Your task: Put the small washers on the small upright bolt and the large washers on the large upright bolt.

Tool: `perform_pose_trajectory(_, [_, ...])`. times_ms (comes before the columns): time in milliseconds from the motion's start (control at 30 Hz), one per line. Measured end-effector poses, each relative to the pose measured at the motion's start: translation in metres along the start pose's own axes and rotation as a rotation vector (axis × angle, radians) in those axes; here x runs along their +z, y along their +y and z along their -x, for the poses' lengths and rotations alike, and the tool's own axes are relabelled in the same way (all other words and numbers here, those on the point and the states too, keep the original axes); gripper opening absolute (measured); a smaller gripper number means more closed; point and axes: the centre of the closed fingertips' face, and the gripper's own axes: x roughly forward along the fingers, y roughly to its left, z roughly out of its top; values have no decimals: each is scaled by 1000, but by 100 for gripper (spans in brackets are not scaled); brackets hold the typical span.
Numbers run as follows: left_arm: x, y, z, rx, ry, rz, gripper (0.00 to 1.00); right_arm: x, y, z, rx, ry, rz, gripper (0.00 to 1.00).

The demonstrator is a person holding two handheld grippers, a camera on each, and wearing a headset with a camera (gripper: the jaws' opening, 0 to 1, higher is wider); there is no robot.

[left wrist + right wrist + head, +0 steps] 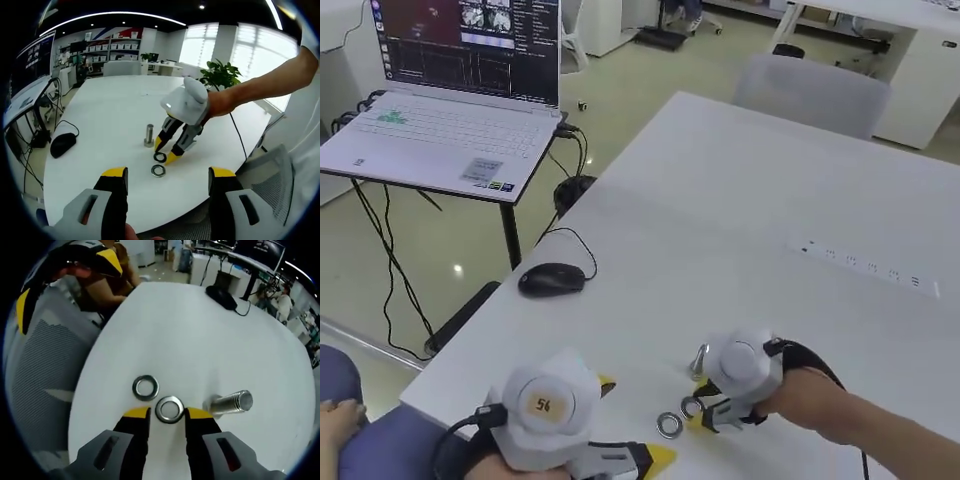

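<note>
Washer (169, 409) between right hand-held gripper (168, 413) tips, beside bolt (231, 403)

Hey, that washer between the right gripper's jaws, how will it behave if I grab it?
Probably stiff, being shiny metal. The washer lies flat on the smooth table, so it may slide rather than lift. On edge, it could roll.

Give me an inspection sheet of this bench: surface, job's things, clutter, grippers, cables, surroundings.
Surface: white table, no marks seen.
Job's things: one upright bolt; two washers flat beside it, none on the bolt.
Clutter: mouse, power strip.
Grippers: right gripper open, tips either side of the washer nearer the bolt; left gripper open, holding nothing.
Cables: mouse cable on the table; leads hanging under the laptop.
Surroundings: laptop on a stand, grey chair.
</note>
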Motion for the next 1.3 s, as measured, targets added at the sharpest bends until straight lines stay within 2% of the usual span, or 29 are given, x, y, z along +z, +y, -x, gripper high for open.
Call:
perform_pose_trajectory(200, [2,3,-1,4,-6,5,65,0,-2,1,-4,3,14,24])
perform_pose_trajectory(367, [4,2,-3,3,-8,5,64,-2,0,3,-29,15,-6,23])
perform_pose_trajectory(467, [4,2,-3,2,-6,3,64,-6,2,9,-48,28,13,23])
perform_pose_trajectory(600, [2,2,-3,1,-5,8,64,-7,0,15,-63,1,-23,23])
perform_pose_trajectory(1033, [4,4,-2,-1,-10,5,64,7,-15,53,-164,-72,-83,23])
perform_pose_trajectory(1167, [5,4,-1,-1,-11,1,64,12,-22,65,-188,-66,-53,23])
perform_pose_trajectory(1300, [5,3,-1,-2,-10,-1,64,26,-36,82,-218,-83,-33,23])
